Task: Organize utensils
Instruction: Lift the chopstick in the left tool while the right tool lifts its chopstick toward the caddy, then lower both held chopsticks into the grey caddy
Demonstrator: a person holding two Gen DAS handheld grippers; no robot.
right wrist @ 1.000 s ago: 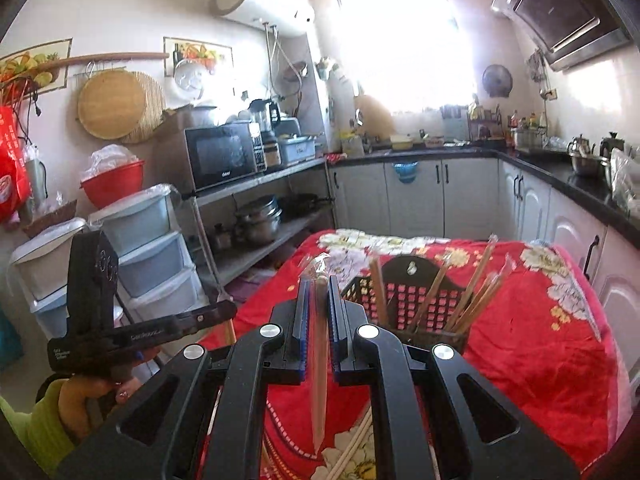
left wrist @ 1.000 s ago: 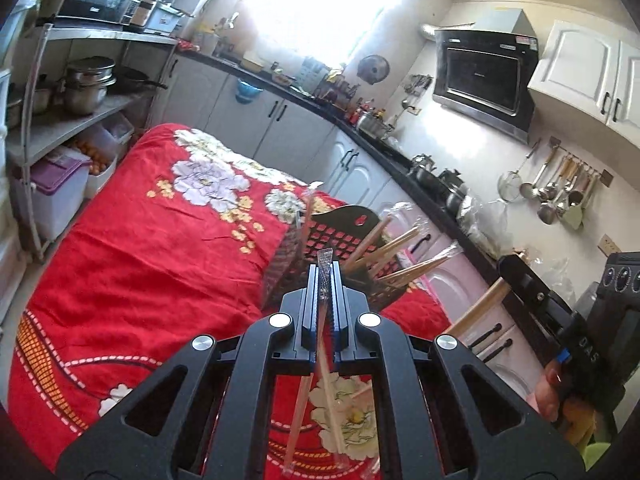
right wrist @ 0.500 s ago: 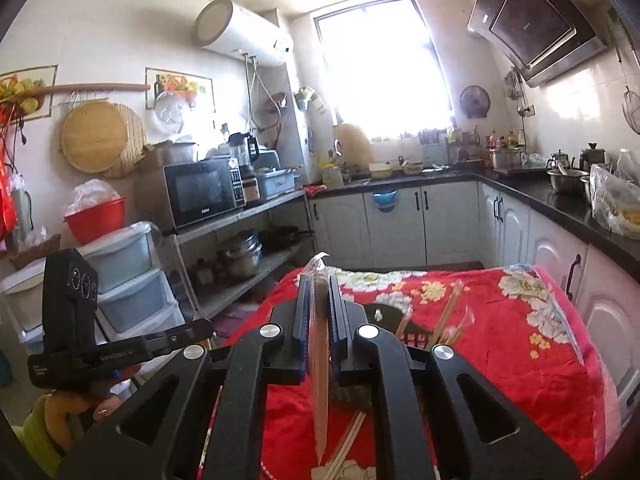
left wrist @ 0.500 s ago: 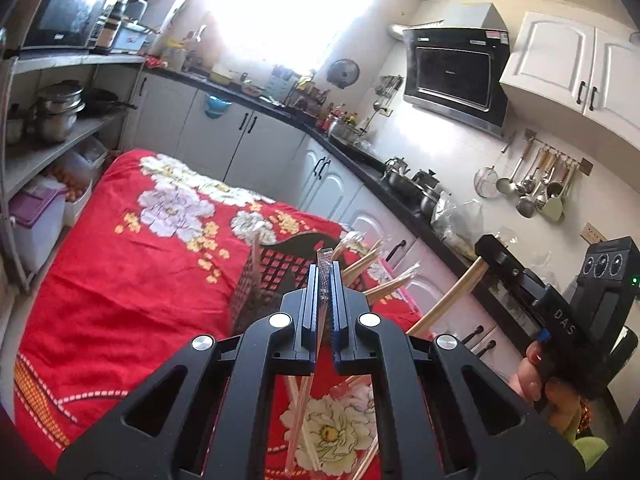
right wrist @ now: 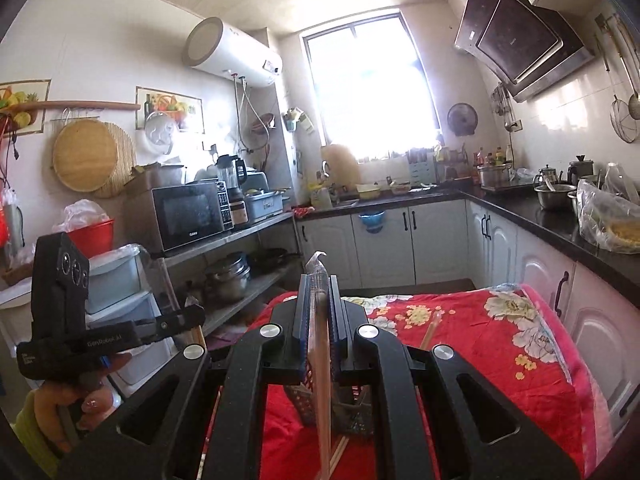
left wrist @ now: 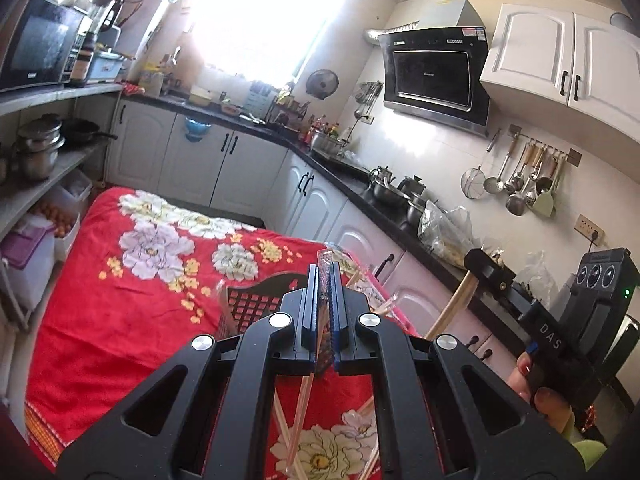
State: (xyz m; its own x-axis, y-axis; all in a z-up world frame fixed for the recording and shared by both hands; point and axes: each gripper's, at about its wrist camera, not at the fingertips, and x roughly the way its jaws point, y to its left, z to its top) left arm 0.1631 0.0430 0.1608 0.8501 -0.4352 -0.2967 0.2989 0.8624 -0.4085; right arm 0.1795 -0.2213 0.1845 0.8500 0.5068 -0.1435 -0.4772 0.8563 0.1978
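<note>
— What is the biggest thing in front of you?

— The red flowered cloth [left wrist: 100, 320] that covers the counter. It fills the lower half of my left view, from about eight o'clock up to the middle.

— And on it?

— The dark lattice utensil basket [left wrist: 256, 304], just past my left fingertips, toward eleven o'clock of them. Wooden chopsticks [left wrist: 386, 306] lean out of it at one o'clock. In my right view the same basket [right wrist: 302, 408] sits low, at six o'clock, mostly behind my own frame.

— Your left hand-held gripper?

— My left hand-held gripper [left wrist: 325, 276] has its jaws nearly together, pinching a plastic-wrapped chopstick [left wrist: 301, 404]. The clear wrapper pokes up above the fingertips and the stick hangs down below the jaws, over the loose wrapped chopsticks [left wrist: 360, 414] lying on the cloth near six o'clock.

— And the right?

— My right hand-held gripper [right wrist: 319, 280] is likewise closed on a wrapped chopstick [right wrist: 322, 380], which runs almost straight, twelve to six o'clock, between the pads. A twist of wrapper sticks out above the tips.

— Can you see each from the other side?

— Yes. At four o'clock in the left view my right hand [left wrist: 540, 392] grips its handle; at eight o'clock in the right view my left hand [right wrist: 68, 408] grips the other.
</note>
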